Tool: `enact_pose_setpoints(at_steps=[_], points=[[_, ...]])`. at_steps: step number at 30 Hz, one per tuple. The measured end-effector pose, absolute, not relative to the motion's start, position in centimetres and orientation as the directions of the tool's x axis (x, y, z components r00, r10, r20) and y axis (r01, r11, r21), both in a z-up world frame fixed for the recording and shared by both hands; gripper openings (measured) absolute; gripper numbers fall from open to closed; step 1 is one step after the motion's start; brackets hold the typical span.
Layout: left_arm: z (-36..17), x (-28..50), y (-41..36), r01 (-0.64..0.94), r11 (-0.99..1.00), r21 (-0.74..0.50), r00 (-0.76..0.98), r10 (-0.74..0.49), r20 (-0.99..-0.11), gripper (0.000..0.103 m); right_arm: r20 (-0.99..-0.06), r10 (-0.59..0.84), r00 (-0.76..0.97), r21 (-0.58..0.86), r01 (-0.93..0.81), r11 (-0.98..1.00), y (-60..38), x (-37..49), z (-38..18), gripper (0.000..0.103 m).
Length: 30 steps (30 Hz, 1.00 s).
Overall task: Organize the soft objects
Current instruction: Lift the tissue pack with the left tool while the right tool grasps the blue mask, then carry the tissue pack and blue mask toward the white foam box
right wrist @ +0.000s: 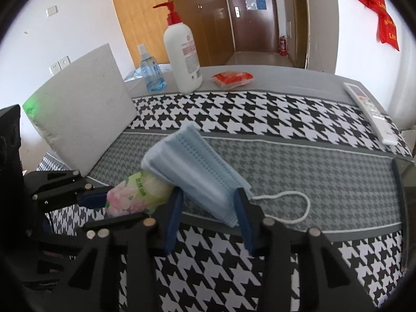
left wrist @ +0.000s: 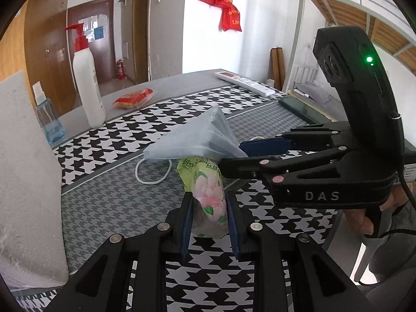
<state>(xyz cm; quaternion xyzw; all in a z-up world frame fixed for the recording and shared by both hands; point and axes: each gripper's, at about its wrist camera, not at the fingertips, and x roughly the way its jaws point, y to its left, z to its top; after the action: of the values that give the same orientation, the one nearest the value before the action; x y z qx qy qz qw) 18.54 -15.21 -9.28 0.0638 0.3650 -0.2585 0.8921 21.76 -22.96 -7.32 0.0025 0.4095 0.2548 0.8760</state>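
Note:
A green and pink flowered tissue pack [left wrist: 209,195] lies on the houndstooth table cloth [left wrist: 109,135], and my left gripper [left wrist: 209,202] is shut on it. A stack of light blue face masks [left wrist: 197,136] leans over the pack's far end, a white ear loop [left wrist: 153,171] hanging below. My right gripper [left wrist: 234,153] comes in from the right, its fingers around the stack's near end. In the right wrist view the mask stack [right wrist: 192,166] sits between the right gripper's [right wrist: 208,202] fingers, which press its sides. The tissue pack [right wrist: 137,195] sits to the left in the left gripper's [right wrist: 124,202] fingers.
A white foam board [left wrist: 23,182] stands at the left. A white pump bottle [left wrist: 87,83], a blue spray bottle [left wrist: 48,119] and a red snack packet [left wrist: 134,98] sit at the back. A white remote [left wrist: 244,83] and a dark phone [left wrist: 299,108] lie at the right edge.

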Motion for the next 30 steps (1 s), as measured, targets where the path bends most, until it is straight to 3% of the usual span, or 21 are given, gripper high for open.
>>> enact_pose_setpoints(at_steps=[3,9,30], points=[[-9.3,18.6,-15.2,0.507,0.858,-0.077,0.598,-0.415,-0.686,0.026,-0.717,0.453,0.530,0.217,-0.447,0.868,-23.0,21.9,-7.3,0.032],[-9.4,18.9,-14.9,0.498,0.863,-0.082,0.602,-0.412,-0.684,0.026,-0.718,0.439,0.541,0.211,-0.431,0.877,-23.5,21.7,-7.3,0.011],[-8.4,18.7,-13.1,0.407,0.910,-0.077,0.690,-0.361,-0.627,0.026,-0.670,0.387,0.634,0.234,-0.314,0.920,-25.6,19.6,-5.5,0.009]])
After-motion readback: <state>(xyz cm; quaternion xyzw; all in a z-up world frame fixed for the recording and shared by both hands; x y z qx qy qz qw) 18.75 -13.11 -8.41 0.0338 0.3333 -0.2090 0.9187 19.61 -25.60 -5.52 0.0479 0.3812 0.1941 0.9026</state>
